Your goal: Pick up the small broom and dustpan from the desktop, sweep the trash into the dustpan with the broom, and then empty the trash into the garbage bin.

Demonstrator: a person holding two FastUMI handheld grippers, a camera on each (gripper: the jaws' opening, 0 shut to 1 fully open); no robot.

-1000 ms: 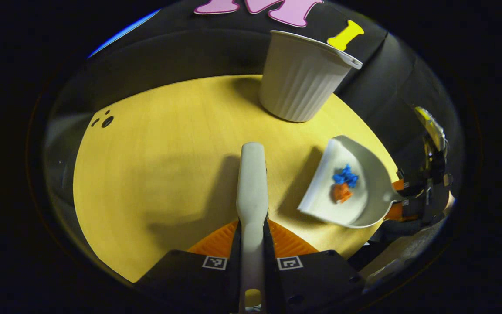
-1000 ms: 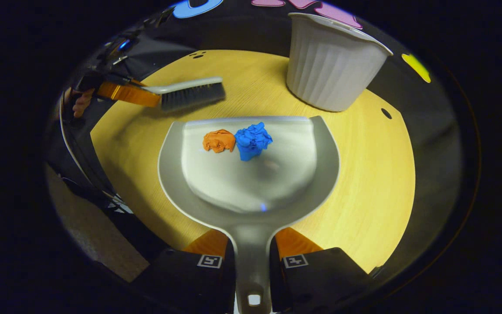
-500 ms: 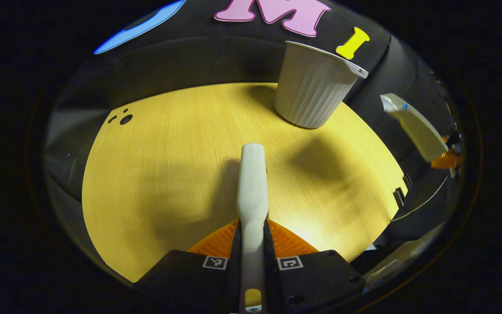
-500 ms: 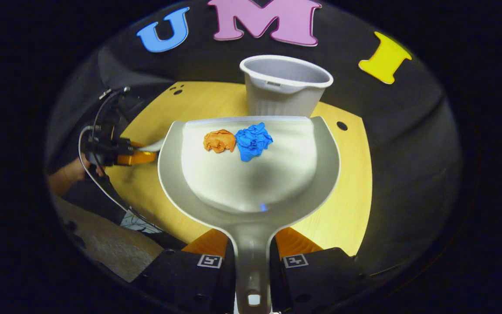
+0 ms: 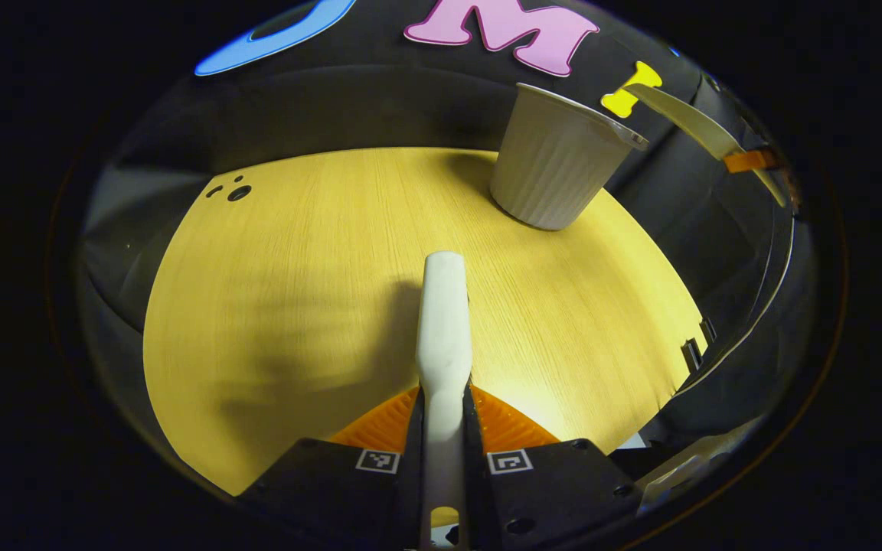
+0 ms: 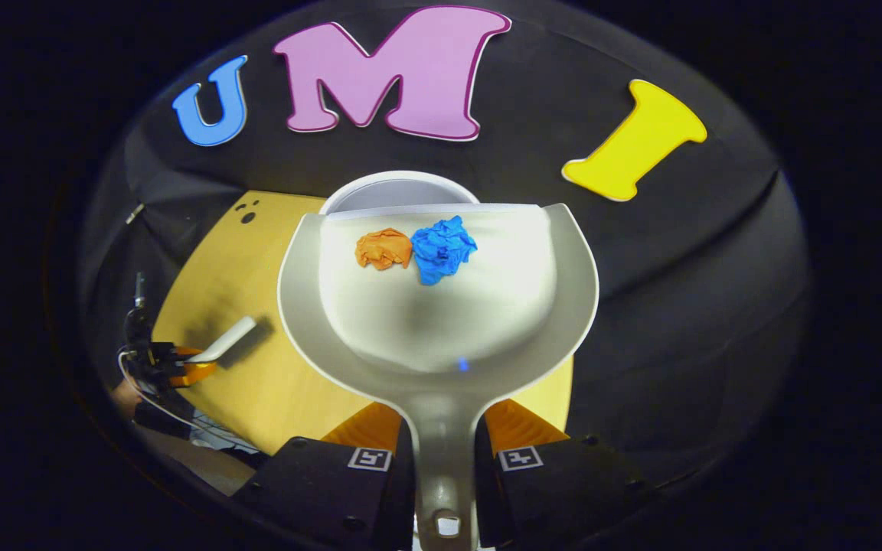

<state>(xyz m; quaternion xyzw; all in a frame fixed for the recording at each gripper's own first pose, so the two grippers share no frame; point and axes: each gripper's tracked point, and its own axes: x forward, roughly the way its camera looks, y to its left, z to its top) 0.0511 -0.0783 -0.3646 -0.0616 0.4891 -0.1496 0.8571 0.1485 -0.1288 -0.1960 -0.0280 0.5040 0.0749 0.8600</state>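
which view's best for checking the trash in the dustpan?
Right gripper view: the dustpan faces the camera with the orange wad and blue wad near its front lip, above the bin. Left gripper view catches the dustpan edge-on at upper right, so its contents are hidden.

From my right gripper view, the dustpan (image 6: 441, 306) covers most of the bin (image 6: 399, 191); I see just its back rim. The broom (image 6: 228, 340) there is too small to make out its bristles. In my left gripper view, I can't see the broom's (image 5: 443, 329) bristles either.
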